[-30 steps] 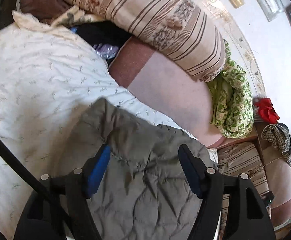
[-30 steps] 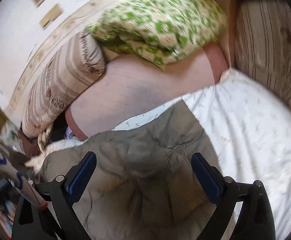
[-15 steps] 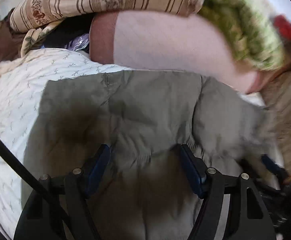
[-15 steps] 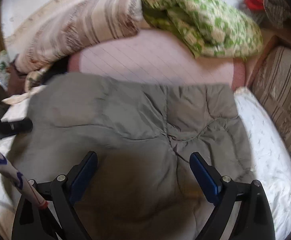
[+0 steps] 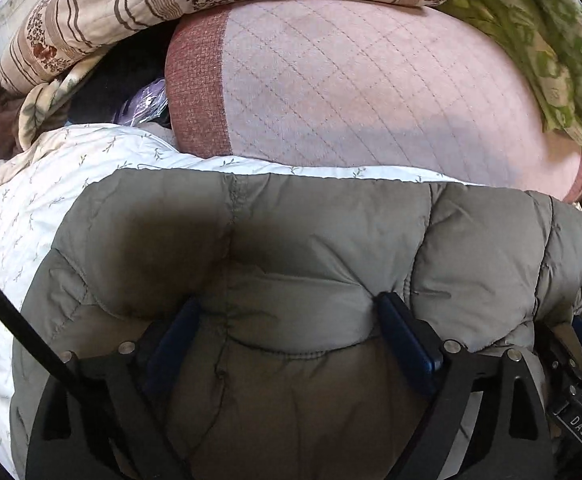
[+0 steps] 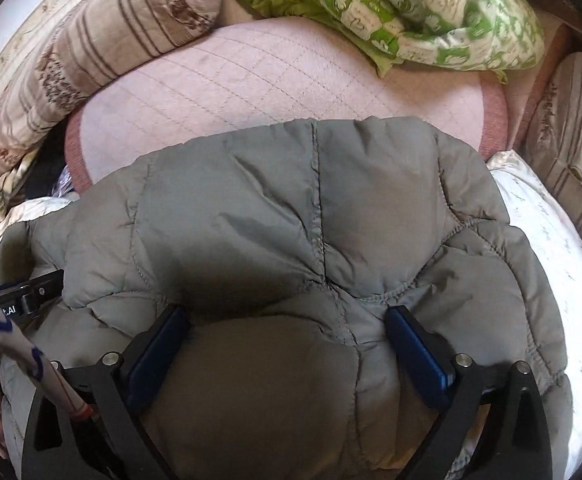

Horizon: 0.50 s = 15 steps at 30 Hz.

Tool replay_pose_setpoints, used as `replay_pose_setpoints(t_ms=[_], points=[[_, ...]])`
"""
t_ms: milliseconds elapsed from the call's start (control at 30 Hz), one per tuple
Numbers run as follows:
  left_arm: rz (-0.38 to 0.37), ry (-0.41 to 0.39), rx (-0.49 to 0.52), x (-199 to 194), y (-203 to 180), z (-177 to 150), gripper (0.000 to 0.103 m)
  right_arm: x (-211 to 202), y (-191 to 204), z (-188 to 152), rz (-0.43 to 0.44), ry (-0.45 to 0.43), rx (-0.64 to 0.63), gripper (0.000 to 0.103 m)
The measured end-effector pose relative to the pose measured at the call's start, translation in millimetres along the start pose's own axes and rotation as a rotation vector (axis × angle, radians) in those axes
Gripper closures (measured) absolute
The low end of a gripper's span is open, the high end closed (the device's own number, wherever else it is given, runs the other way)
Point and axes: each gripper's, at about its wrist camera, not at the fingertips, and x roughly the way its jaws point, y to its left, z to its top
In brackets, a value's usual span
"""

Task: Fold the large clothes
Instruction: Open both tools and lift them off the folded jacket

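A grey-green quilted puffer jacket [image 5: 311,232] lies spread on a white leaf-print bedsheet [image 5: 51,184]; it also fills the right wrist view [image 6: 291,208]. My left gripper [image 5: 287,320] is open, its blue pads pressed down into the padding on either side of a puffed panel. My right gripper [image 6: 287,328] is open too, fingers sunk into the jacket near a seam junction. The right gripper's body shows at the left view's right edge [image 5: 579,380]; the left gripper's shows at the right view's left edge [image 6: 23,296].
A pink quilted cushion [image 5: 363,80] lies behind the jacket. A striped beige duvet [image 5: 151,4] and a green-patterned quilt [image 6: 411,12] are piled on it. A striped headboard or box [image 6: 571,152] stands at the right. Dark clothes [image 5: 123,80] lie far left.
Both grippers have come down and forward onto the jacket, and their fingers now press into the padding. The jacket lies flatter and fills more of both views.
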Motion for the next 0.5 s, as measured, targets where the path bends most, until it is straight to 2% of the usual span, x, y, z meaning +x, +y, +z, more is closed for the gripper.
replay_pose_setpoints(t_ms=[167,267,333,500], points=[[-0.033,0.004,-0.033,-14,8,-5,0.011,9,-2,3,0.011,0.011,0.014,0.000],[-0.093,-0.020,-0.091,-49,27,-15,0.011,4,1,4,-0.012,0.033,0.005,0.001],[-0.135,-0.052,-0.102,-80,39,-23,0.011,-22,1,6,-0.017,0.013,-0.002,0.004],[-0.102,-0.187,-0.063,-169,71,-57,0.011,-105,-20,-14,0.055,-0.063,0.031,0.004]])
